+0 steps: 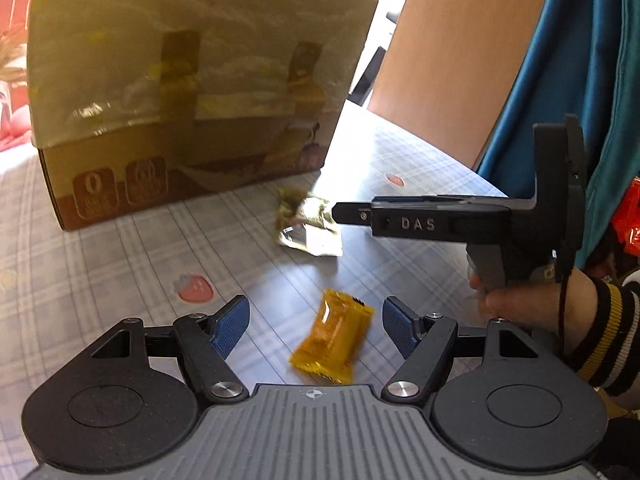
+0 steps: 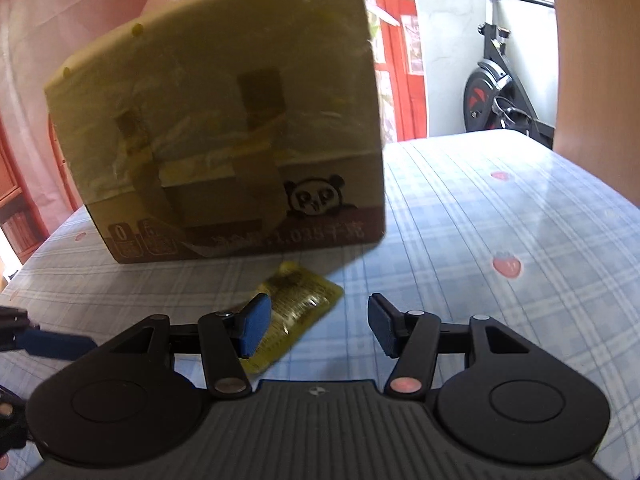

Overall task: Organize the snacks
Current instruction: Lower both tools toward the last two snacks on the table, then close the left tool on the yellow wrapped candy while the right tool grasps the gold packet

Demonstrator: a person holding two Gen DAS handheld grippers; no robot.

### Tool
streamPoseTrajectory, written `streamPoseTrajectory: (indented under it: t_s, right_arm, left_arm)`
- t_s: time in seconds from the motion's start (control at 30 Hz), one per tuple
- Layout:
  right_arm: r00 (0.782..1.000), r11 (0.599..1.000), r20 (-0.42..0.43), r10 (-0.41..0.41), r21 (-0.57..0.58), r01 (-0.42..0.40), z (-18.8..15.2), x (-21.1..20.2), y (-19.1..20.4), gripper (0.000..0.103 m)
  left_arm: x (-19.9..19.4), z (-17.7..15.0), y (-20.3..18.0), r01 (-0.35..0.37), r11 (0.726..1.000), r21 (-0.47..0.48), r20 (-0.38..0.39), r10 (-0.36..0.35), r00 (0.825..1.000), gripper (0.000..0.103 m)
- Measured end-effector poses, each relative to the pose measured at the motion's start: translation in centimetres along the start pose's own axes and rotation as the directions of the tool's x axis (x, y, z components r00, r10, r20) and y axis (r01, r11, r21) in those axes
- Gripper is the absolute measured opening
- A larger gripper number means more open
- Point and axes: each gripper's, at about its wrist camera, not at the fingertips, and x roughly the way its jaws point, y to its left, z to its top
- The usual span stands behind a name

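An orange snack packet (image 1: 334,336) lies on the table between the open fingers of my left gripper (image 1: 316,326). A green-gold snack packet (image 1: 310,222) lies further off, near the cardboard box (image 1: 192,80). My right gripper (image 1: 340,213) reaches in from the right, its tip beside that packet. In the right wrist view my right gripper (image 2: 316,330) is open and empty, with the green-gold packet (image 2: 296,304) partly behind its left finger (image 2: 254,330). The box (image 2: 224,128) stands just behind.
The table wears a blue checked cloth with strawberry prints (image 2: 500,240). A wooden chair back (image 1: 452,52) and a person in blue (image 1: 560,80) stand at the right. An exercise bike (image 2: 496,80) stands beyond the table's far edge.
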Motion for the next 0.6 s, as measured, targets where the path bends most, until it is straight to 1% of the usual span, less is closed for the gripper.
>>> streamPoseTrajectory:
  t_s: [0.07,0.2,0.27,0.3,0.33,0.37,0.43,0.53,0.6]
  right_arm:
    - [1.000,1.000,0.004,0.001,0.011,-0.001,-0.1,-0.1,-0.2,0.057]
    - [1.000,1.000,0.003,0.004,0.007,-0.004,-0.1,-0.1,0.0,0.057]
    - [1.000,1.000,0.005,0.007,0.004,-0.007,-0.1,-0.2,0.0,0.057]
    - [1.000,1.000,0.003,0.008,0.003,-0.008,-0.1,-0.1,0.1,0.057]
    - [1.000,1.000,0.001,0.009,0.001,-0.009,-0.1,-0.1,0.1,0.057]
    - [1.000,1.000,0.000,0.009,-0.001,-0.009,-0.2,-0.1,0.3,0.057]
    - [1.000,1.000,-0.003,0.012,-0.005,-0.012,-0.1,0.0,0.3,0.057]
    - [1.000,1.000,-0.012,0.017,-0.013,-0.017,-0.1,0.2,0.4,0.057]
    - [1.000,1.000,-0.023,0.019,-0.016,-0.019,0.0,0.3,0.5,0.057]
  left_arm:
    - [0.4,-0.4,-0.3,0.000,1.000,0.009,-0.015,0.000,1.000,0.076]
    - [1.4,-0.9,-1.3,-0.025,0.998,0.065,-0.047,0.028,0.998,0.074]
    - [1.9,-1.1,-1.6,-0.039,0.996,0.082,-0.064,0.044,0.997,0.066]
    - [2.2,-1.2,-1.7,-0.049,0.995,0.088,-0.070,0.055,0.996,0.054]
    - [2.1,-1.3,-1.8,-0.065,0.993,0.102,-0.056,0.071,0.996,0.042]
    - [2.1,-1.3,-1.7,-0.070,0.992,0.103,-0.053,0.076,0.996,0.042]
    - [1.9,-1.3,-1.1,-0.088,0.993,0.074,-0.046,0.091,0.995,0.042]
    - [1.3,-1.1,0.1,-0.142,0.989,0.029,-0.036,0.143,0.989,0.042]
    - [0.8,-1.1,1.2,-0.186,0.983,-0.009,-0.032,0.185,0.982,0.042]
